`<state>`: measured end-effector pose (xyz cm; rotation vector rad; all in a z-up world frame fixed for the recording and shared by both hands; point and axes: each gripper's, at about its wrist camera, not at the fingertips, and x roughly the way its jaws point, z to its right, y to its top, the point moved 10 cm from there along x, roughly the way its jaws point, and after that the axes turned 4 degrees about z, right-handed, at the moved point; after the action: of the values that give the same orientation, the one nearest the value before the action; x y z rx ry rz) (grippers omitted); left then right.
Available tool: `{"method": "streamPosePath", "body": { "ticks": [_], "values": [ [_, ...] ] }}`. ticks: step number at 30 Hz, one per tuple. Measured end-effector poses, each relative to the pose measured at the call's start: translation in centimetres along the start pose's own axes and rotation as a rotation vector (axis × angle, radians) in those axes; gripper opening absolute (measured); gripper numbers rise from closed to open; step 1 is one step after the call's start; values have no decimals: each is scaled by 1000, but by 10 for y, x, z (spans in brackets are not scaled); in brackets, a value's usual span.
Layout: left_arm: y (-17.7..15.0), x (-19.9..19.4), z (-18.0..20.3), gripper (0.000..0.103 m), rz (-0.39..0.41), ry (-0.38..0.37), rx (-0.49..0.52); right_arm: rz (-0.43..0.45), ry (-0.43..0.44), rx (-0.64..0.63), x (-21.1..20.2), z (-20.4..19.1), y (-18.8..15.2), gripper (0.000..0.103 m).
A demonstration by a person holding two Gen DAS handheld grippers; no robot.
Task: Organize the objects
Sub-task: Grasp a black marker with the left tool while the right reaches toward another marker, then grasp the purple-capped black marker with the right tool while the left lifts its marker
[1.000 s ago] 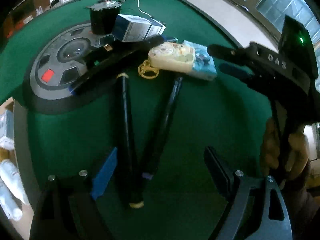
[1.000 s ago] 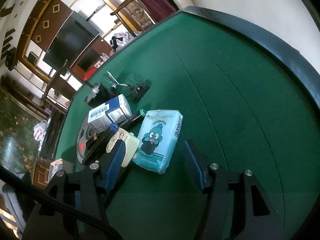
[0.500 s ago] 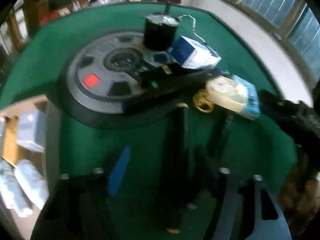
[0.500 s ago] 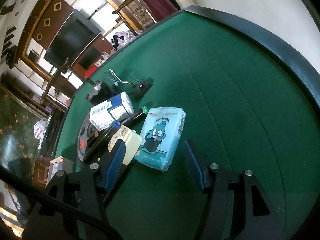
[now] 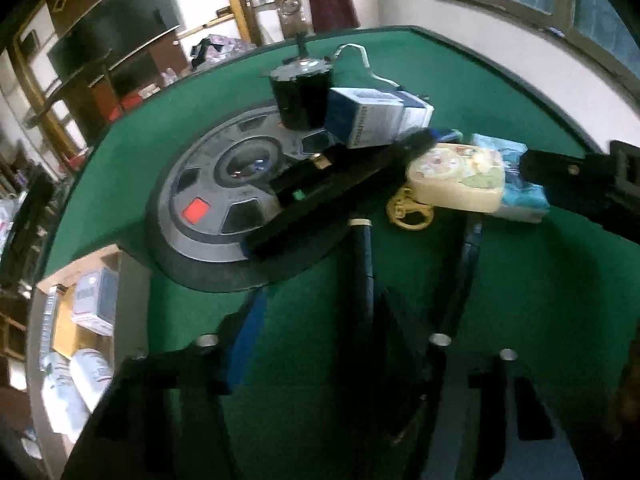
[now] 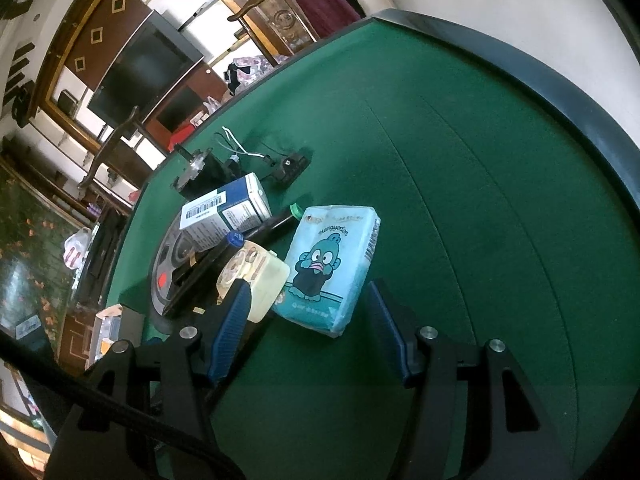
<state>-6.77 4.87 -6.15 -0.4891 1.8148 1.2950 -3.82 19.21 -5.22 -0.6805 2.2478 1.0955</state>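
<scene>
Our left claw [image 5: 320, 320] is pointing steeply down at the green table [image 5: 520, 300]. Its jaws have just been closing, and they are standing narrow but not yet shut. A thin black stick [image 5: 362, 264] is running between them, from the near edge away toward the clutter. It is lying close to the right-hand finger, while green cloth is showing between it and the blue pad [image 5: 248, 336] on the left, so we are judging that nothing is gripped yet.

We are treating this as the pick-up of that stick. To do it well, we are centring the claw so both pads are meeting the stick together, and we are closing squarely across it. A second stick [image 5: 468, 264] is lying just to the right, so we are watching that the right finger is not catching it. The far end of our stick is reaching up to a long black bar [image 5: 320, 196] that is resting on a grey disc [image 5: 200, 216]; we cannot tell whether they are touching, so a straight lift looks safer than a drag.

Our right claw [image 6: 308, 296] is hovering half open and empty near a tissue pack [image 6: 332, 264].
</scene>
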Motion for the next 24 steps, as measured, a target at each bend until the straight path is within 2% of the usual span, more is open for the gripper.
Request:
{"method": "streamPosePath", "body": {
  "ticks": [1, 2, 6, 11, 17, 21, 24],
  "values": [
    [-3, -3, 5, 19, -2, -37, -3, 1, 0, -1, 0, 0, 0, 59],
    [-1, 0, 8, 12, -6, -43, -5, 3, 1, -3, -1, 0, 0, 59],
    [8, -3, 8, 12, 12, -113, -59, 14, 13, -20, -3, -4, 2, 59],
    [6, -56, -6, 12, 118, -242, -191, 38, 10, -78, -5, -13, 3, 59],
    [-6, -121, -44, 12, 251, -302, -309, 68, -27, -155, -5, -19, -2, 59],
    [-21, -151, -81, 12, 323, -318, -397, 89, -79, -218, -9, -25, -9, 59],
    [-31, -165, -108, 12, 370, -325, -439, 95, -82, -245, -21, -36, -19, 59]
  ]
}}
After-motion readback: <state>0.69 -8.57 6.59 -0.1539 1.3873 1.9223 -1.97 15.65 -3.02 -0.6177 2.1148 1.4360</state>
